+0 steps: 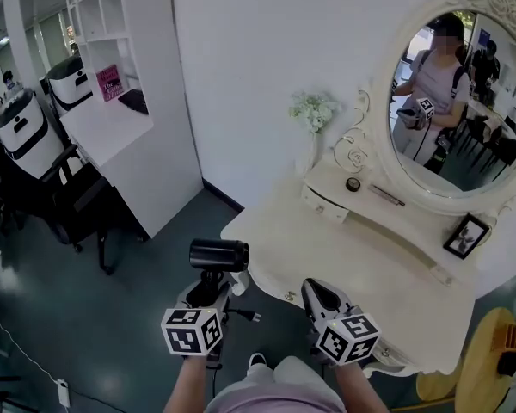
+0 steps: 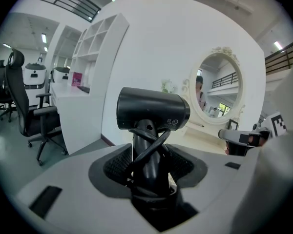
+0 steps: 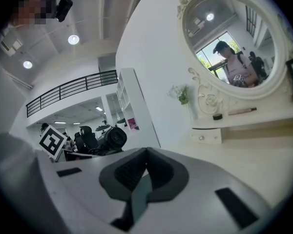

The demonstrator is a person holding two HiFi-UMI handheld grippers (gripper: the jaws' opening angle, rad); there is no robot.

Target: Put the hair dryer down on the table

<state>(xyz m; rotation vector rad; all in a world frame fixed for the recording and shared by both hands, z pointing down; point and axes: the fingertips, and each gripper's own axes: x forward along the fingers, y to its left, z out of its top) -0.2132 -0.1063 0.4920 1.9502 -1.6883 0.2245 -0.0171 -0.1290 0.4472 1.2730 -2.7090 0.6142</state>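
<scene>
Head view, lower centre: the hair dryer (image 1: 218, 255) is clamped by its handle in the left gripper (image 1: 210, 287); jaws of the right gripper (image 1: 315, 286) are pressed together, empty.

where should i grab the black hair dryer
Take the black hair dryer by its slim upright handle, from behind and below the barrel, where the left tool grips it. The round barrel looks too wide for the jaws.
</scene>
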